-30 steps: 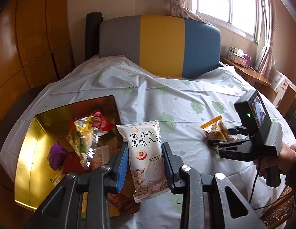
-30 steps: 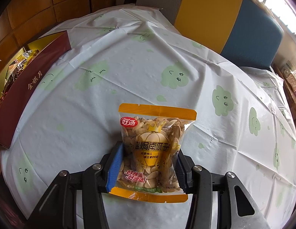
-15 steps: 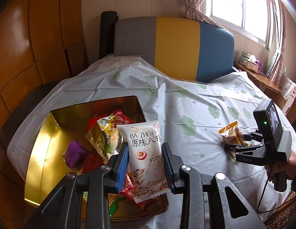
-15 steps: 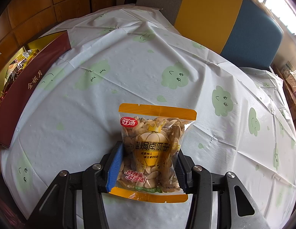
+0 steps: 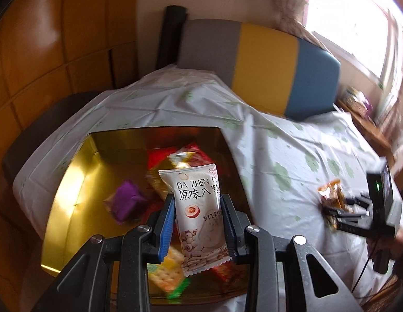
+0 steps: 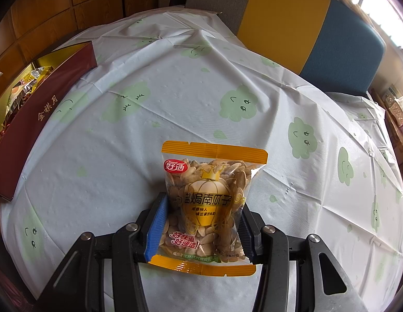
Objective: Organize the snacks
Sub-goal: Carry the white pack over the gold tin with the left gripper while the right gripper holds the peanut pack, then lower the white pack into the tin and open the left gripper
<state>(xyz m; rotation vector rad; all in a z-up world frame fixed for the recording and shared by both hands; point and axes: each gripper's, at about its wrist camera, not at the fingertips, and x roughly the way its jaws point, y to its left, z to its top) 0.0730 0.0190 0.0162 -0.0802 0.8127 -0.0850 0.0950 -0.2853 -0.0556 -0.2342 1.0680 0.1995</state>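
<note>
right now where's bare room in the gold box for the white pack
Bare gold floor lies along the box's left wall and far side, beyond the purple packet. The middle and near right are crowded with red wrappers and crackers, under the white pack.

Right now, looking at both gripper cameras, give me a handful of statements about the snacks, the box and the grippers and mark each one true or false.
1. The left gripper is clamped on a white snack packet. True.
2. That white packet lies flat on the tablecloth. False: it is held up over the gold-lined box.
3. The right gripper holds a packet of pumpkin seeds with orange bands at top and bottom. True.
4. The gold-lined box has nothing in it. False: a purple packet, a cracker pack and red wrappers are inside.
5. The tablecloth is plain red. False: it is pale with green cloud faces.
</note>
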